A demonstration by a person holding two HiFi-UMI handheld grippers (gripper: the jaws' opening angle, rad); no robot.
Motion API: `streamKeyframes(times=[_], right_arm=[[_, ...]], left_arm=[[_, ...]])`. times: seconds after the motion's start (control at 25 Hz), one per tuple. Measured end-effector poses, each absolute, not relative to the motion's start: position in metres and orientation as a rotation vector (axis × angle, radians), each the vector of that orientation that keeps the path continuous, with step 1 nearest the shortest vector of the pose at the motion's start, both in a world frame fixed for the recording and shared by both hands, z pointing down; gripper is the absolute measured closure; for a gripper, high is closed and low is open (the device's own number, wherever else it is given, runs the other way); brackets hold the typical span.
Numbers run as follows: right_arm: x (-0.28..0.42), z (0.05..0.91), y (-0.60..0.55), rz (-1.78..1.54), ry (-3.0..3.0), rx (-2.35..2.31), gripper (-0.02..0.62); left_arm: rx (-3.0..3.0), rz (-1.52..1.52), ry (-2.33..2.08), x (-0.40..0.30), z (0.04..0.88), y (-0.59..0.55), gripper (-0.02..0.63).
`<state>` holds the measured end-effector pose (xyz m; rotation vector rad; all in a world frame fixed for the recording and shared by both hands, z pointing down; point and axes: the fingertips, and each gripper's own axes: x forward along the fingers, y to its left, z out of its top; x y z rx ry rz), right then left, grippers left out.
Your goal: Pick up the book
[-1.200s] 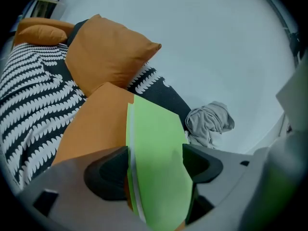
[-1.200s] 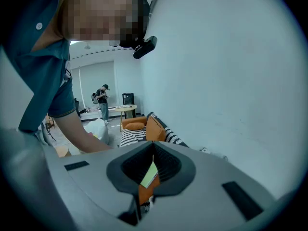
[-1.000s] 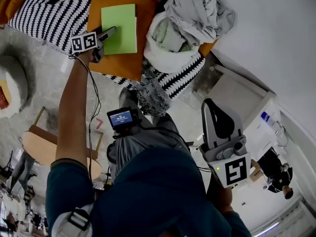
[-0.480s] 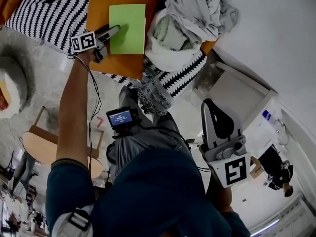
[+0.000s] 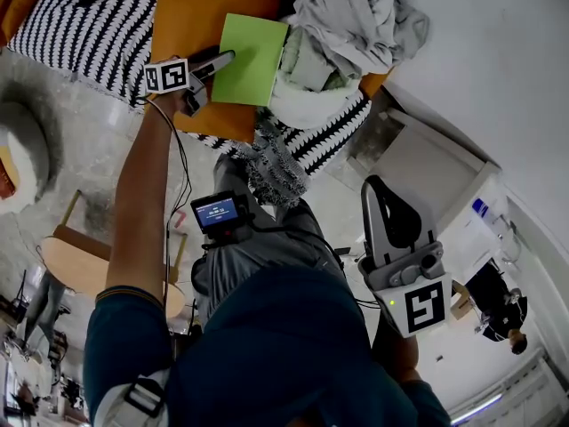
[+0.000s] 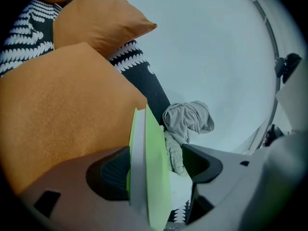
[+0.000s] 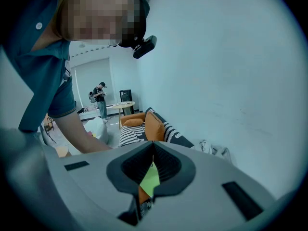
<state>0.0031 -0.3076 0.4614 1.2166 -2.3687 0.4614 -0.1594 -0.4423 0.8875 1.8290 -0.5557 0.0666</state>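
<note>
Just above the orange cushion point(image 5: 191, 16), the left gripper point(image 5: 222, 60) is clamping the green book point(image 5: 252, 59) between its jaws, so the lift is probably just beginning and calling for a steady raise, while the right gripper point(image 5: 380, 194) is idling, jaws together.

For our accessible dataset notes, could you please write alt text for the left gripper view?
The left gripper holds a thin green book edge-on between its jaws, its white pages showing. An orange cushion fills the left, and crumpled grey cloth lies beyond the book against a pale wall.
</note>
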Motion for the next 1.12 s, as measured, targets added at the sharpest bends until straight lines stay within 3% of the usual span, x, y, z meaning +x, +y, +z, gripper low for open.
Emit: streamKeyframes(times=[0.32, 0.96, 1.12], right_arm=[[0.014, 0.464, -0.31, 0.476, -2.371, 1.223, 0.581], [0.02, 0.474, -0.304, 0.504, -2.351, 1.24, 0.581], [0.018, 0.474, -0.302, 0.507, -2.353, 1.24, 0.581]], left_arm=[[1.922, 0.328, -0.575, -0.169, 0.903, -0.433, 0.257], [1.905, 0.402, -0.544, -0.146, 0.91, -0.429, 0.273], [1.936, 0.496, -0.628, -0.148, 0.913, -0.428, 0.345]])
